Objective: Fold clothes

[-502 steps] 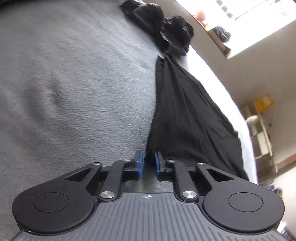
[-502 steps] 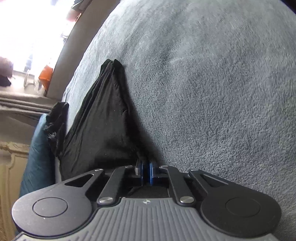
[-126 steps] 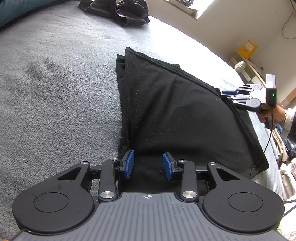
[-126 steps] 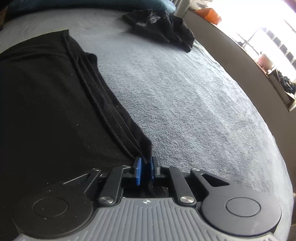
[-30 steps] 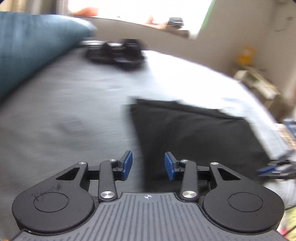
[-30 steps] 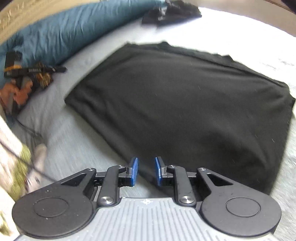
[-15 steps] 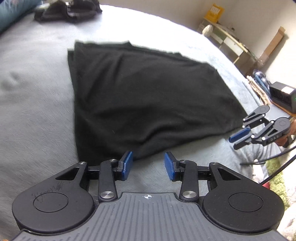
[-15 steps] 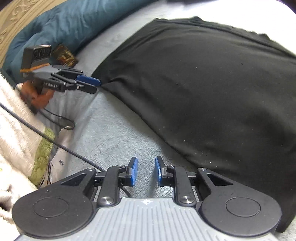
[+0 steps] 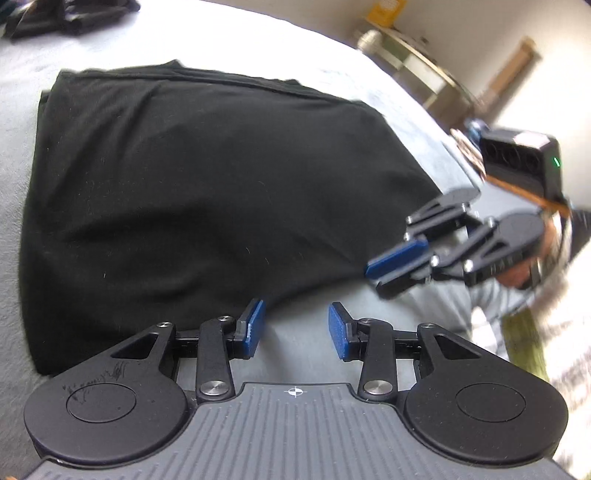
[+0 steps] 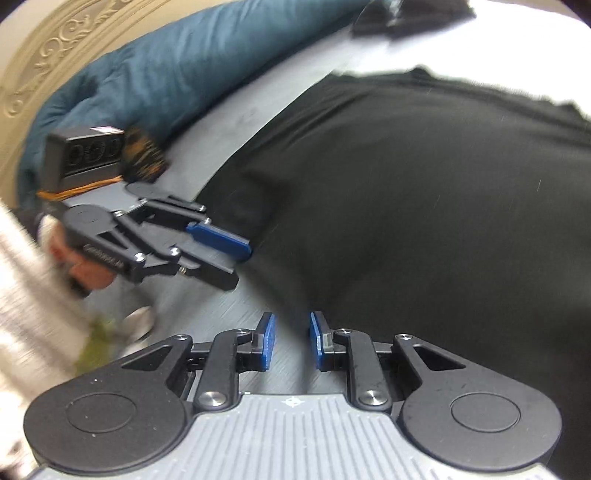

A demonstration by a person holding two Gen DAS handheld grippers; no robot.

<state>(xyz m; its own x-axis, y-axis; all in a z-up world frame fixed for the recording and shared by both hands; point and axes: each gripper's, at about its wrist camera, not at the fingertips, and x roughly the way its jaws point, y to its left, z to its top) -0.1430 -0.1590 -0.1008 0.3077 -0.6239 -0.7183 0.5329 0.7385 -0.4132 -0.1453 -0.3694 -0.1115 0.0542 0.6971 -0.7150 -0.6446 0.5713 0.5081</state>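
Shirt (image 9: 207,192) is lying folded flat on the grey bed (image 9: 22,122), black fabric, near edge running right in front of both cameras. Left gripper (image 9: 295,328) has its 2 blue pads spread wide with nothing between them, hovering at the near edge of the shirt; its left pad sits over the fabric, the right one over bare bed. Right gripper (image 10: 291,339) is parted too, a narrower gap, empty, with the shirt edge passing through the gap between its pads. Each camera also catches the other gripper coming in from the side, close to a near corner of the shirt, pads apart. Teal duvet (image 10: 155,74) is bunched along the far side of the bed, and a dark pile (image 9: 66,16) of other clothes sits well apart from the shirt. Frames are a bit blurry.
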